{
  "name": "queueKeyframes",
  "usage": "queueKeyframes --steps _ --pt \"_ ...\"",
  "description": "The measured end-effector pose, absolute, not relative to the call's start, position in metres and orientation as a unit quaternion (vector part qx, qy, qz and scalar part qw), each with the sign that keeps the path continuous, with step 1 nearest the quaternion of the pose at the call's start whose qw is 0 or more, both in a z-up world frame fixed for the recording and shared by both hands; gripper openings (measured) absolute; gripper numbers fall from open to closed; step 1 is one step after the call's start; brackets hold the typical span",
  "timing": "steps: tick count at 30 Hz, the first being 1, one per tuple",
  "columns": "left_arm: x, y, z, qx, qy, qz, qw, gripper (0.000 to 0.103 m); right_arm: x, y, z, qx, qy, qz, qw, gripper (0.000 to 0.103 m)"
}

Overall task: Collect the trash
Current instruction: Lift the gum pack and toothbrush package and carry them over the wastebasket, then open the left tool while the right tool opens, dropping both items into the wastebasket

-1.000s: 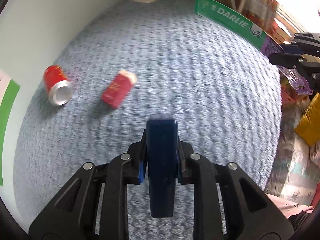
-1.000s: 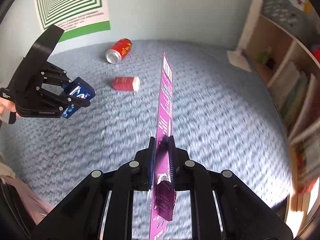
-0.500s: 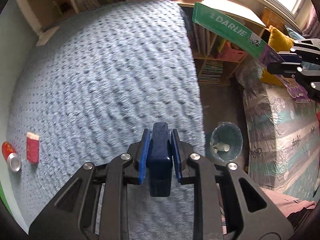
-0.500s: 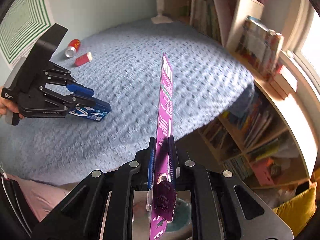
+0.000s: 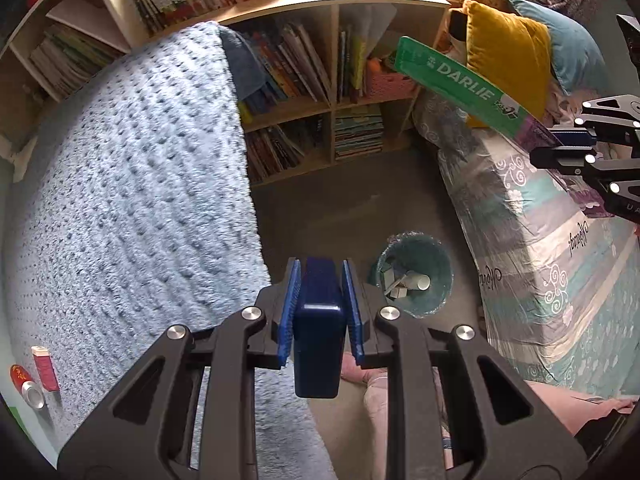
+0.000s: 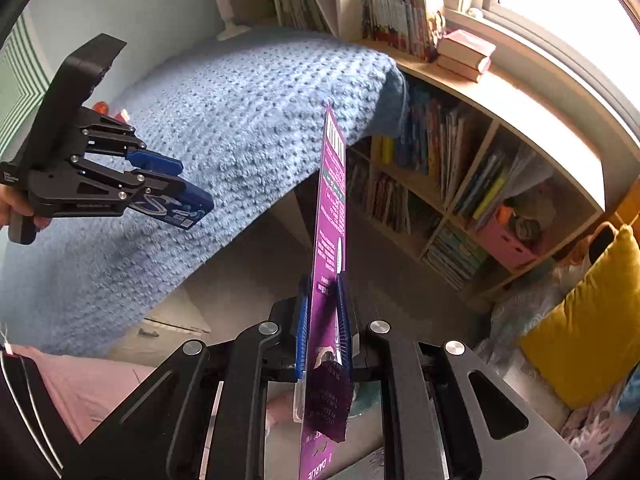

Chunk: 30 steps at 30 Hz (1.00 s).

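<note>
My left gripper (image 5: 319,280) is shut on a dark blue packet (image 5: 319,332), held above the floor just left of the teal trash bin (image 5: 436,268), which holds several scraps. My right gripper (image 6: 324,292) is shut on a long Darlie toothbrush package (image 6: 330,216), purple on one face and green on the other (image 5: 456,86). It shows at the right edge of the left wrist view (image 5: 568,152). The left gripper with its blue packet (image 6: 176,204) shows at the left of the right wrist view. A red can (image 5: 26,384) and a small red box (image 5: 45,368) lie on the blue blanket (image 5: 120,200).
A wooden bookshelf (image 5: 320,92) full of books stands behind the bin. A patterned mattress (image 5: 560,272) with a yellow pillow (image 5: 508,56) lies to the right. The person's pink-clad legs (image 5: 376,420) are below the grippers.
Both grippers have swung away from the blanket towards the floor and bookshelf. The bin has come closer to the left gripper. Both still hold their items.
</note>
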<state>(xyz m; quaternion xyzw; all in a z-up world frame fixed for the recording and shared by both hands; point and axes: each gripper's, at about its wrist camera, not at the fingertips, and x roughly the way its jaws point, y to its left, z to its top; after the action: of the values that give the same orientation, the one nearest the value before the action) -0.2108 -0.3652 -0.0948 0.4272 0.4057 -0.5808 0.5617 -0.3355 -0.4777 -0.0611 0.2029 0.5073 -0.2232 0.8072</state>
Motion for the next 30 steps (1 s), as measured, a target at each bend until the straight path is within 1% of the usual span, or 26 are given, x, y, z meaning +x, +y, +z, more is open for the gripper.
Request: queueKeyframes --steps 9,19,25,30 --pt "-0.303 -0.386 -0.150 0.476 0.411 -0.600 0.495 0.020 -0.416 -0.462 -0.125 0.290 0.514 -0.239 0.771 0.014" --pt "-0.385 -0.403 -0.247 0.536 0.429 -0.608 0.399 0.020 -0.465 -0.442 -0.210 0.393 0.519 -0.259 0.714 0.014" --pt "-0.414 -0.410 -0.299 0.572 0.422 -0.608 0.354 0.020 -0.481 -0.430 -0.253 0.435 0.514 -0.266 0.691 0.014" --pt "-0.426 -0.413 -0.323 0.586 0.414 -0.612 0.333 0.020 -0.494 -0.425 -0.278 0.457 0.507 -0.272 0.679 0.014"
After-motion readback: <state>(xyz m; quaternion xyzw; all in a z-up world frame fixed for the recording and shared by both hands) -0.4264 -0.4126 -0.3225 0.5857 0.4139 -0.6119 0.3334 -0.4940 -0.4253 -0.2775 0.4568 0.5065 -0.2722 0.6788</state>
